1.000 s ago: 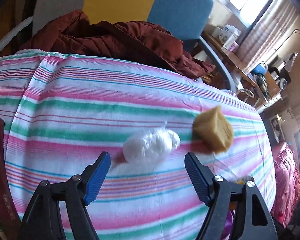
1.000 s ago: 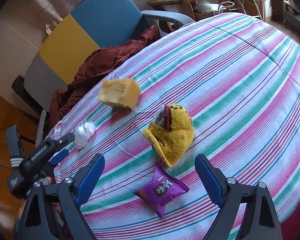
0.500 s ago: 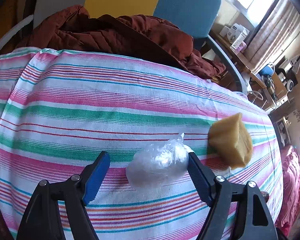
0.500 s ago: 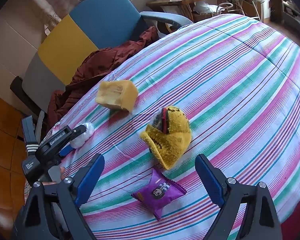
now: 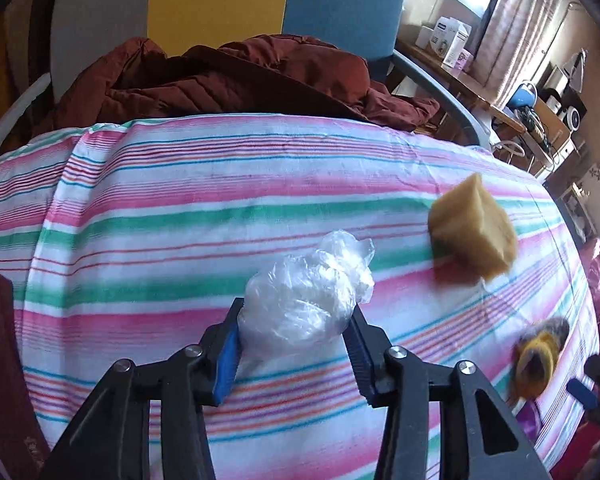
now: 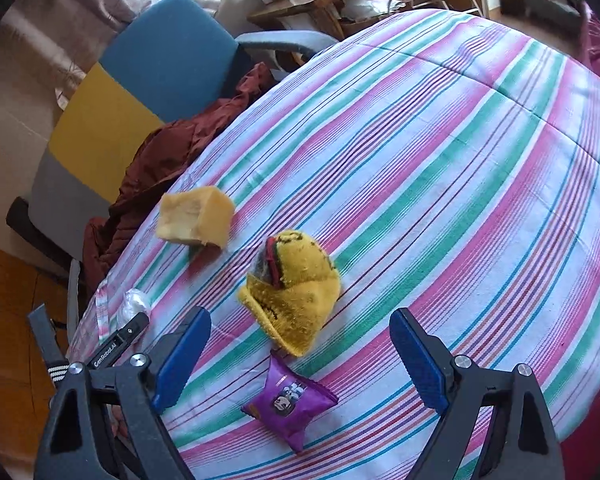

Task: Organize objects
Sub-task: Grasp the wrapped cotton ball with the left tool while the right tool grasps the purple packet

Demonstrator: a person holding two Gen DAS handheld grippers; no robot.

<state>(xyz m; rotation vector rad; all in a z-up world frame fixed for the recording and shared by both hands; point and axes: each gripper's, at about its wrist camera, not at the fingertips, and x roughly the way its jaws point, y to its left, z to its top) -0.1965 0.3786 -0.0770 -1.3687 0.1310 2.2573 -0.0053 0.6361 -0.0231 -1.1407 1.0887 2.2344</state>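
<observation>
A: Plastic bag (image 5: pixel 300 300), crumpled and clear, with something white inside. It sits near the edge of the striped tabletop (image 5: pixel 180 200), and the left hand-held gripper (image 5: pixel 294 354) has its blue pads pressed against both sides of it, pinching it.

B: And the right hand-held gripper (image 6: pixel 300 360)?

A: Spread wide, holding nothing. It hangs above the cloth with the purple snack packet (image 6: pixel 290 400) lying between its fingers and touching neither.

B: What else is on the cloth?

A: A yellow knitted hat (image 6: pixel 296 284) lies just beyond the packet. A tan sponge block (image 6: pixel 196 216) sits further on, well apart from the hat. From the left wrist view that sponge lies to the right of the bag, not touching it.

B: Is the bag visible from the right side?

A: Only partly, at the far left by the tabletop's rim, behind the left tool's black finger. Beyond the rim, a dark red jacket (image 5: pixel 236 80) is heaped on a chair (image 5: pixel 340 0) with grey, yellow and blue panels.
</observation>
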